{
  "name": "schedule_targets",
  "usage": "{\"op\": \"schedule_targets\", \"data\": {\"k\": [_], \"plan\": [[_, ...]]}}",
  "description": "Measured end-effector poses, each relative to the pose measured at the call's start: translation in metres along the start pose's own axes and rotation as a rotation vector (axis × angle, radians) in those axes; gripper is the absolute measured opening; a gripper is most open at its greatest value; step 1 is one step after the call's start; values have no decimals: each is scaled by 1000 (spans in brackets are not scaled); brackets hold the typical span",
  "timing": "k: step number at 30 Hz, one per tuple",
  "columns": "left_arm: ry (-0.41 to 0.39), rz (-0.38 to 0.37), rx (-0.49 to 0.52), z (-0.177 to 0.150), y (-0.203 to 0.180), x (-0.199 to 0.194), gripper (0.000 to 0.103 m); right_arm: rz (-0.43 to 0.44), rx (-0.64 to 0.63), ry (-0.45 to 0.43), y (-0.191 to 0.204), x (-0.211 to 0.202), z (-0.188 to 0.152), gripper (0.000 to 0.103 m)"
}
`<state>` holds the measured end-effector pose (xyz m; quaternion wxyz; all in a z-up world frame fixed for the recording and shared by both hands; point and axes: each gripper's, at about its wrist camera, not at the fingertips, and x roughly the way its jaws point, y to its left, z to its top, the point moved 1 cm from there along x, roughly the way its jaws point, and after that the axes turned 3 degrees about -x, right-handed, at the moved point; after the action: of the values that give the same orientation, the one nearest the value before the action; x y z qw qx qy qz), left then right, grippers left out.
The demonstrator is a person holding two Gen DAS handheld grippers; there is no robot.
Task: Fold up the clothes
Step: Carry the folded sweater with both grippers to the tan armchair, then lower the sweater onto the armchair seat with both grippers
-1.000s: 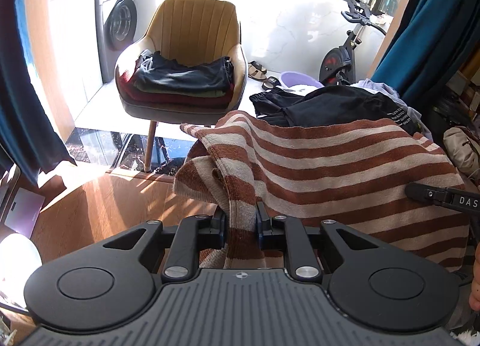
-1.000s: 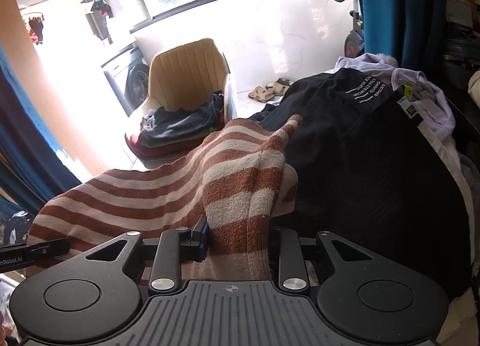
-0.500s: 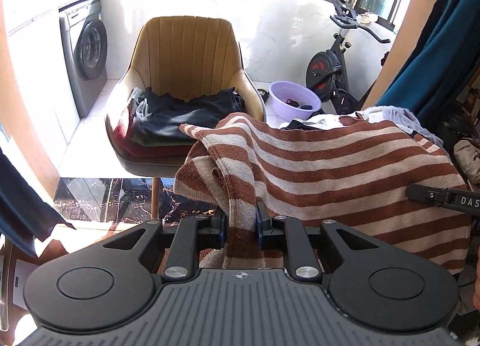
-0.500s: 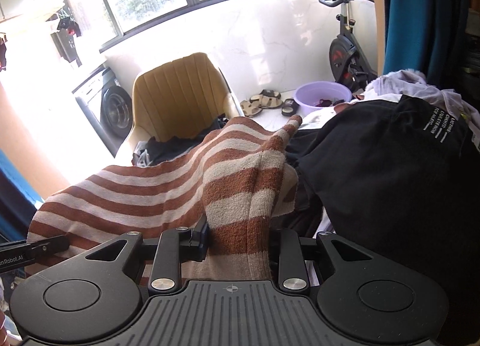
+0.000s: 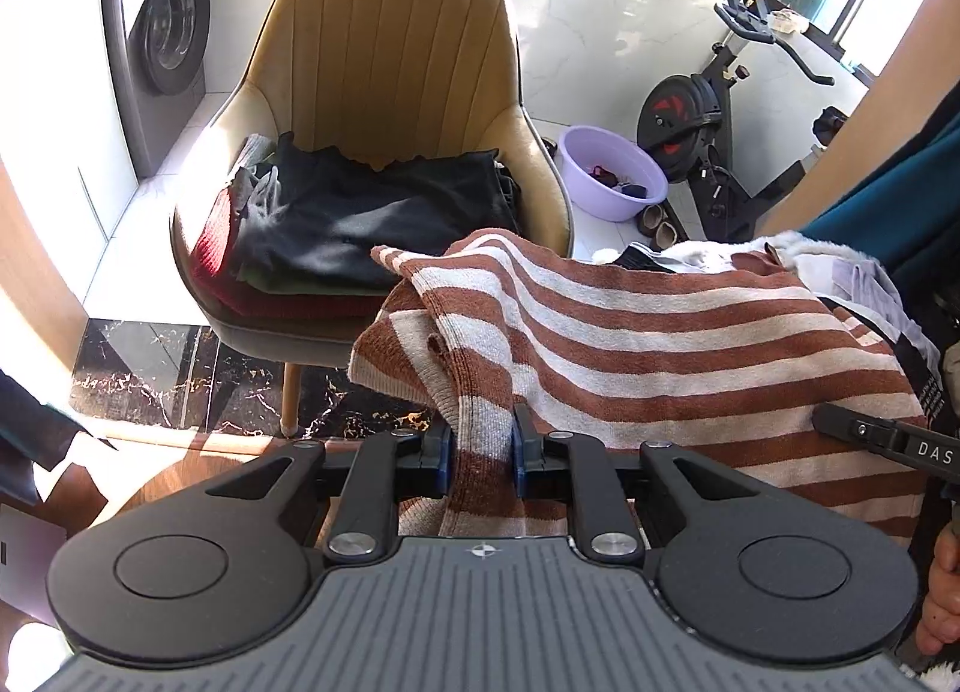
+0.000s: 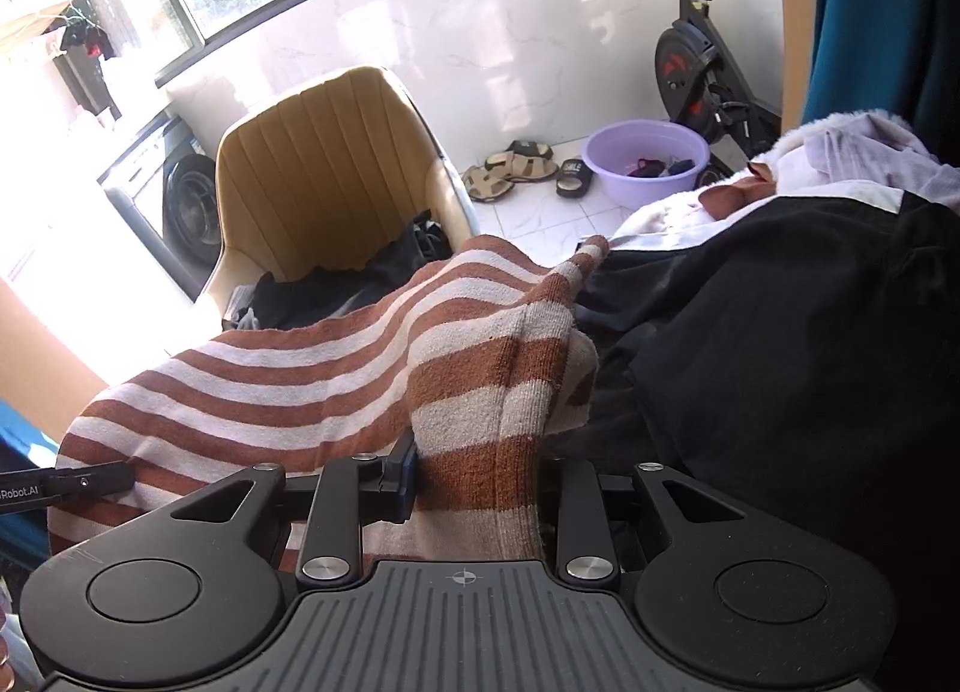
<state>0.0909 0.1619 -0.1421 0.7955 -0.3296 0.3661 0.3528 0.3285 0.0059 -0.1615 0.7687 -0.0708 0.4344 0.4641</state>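
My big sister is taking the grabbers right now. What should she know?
Left gripper: shut on the striped sweater, pinching a bunched edge.
Right gripper: shut on the same sweater, at its other end.
The sweater hangs stretched between both, in front of the yellow chair.
Done: a stack of folded clothes sits on the chair seat.
Left: probably lay this sweater on that stack, then fold the unfolded pile on the right, black garment on top.

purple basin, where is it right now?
The purple basin sits on the white tile floor, right of the tan chair in both views, between the sandals and exercise bike.
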Motion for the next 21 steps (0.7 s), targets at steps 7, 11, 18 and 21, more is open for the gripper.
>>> {"op": "schedule_targets", "data": {"k": [7, 11, 18, 21], "plan": [[-13, 72, -28, 62, 2, 48, 19, 58, -102, 35, 8, 86, 83, 24], [-22, 117, -24, 94, 18, 74, 19, 86, -119, 70, 21, 140, 116, 24], [-25, 158, -12, 156, 69, 129, 19, 108, -148, 103, 66, 238, 171, 24], [-8, 170, -5, 186, 97, 158, 19, 95, -149, 117, 93, 283, 193, 24]]}}
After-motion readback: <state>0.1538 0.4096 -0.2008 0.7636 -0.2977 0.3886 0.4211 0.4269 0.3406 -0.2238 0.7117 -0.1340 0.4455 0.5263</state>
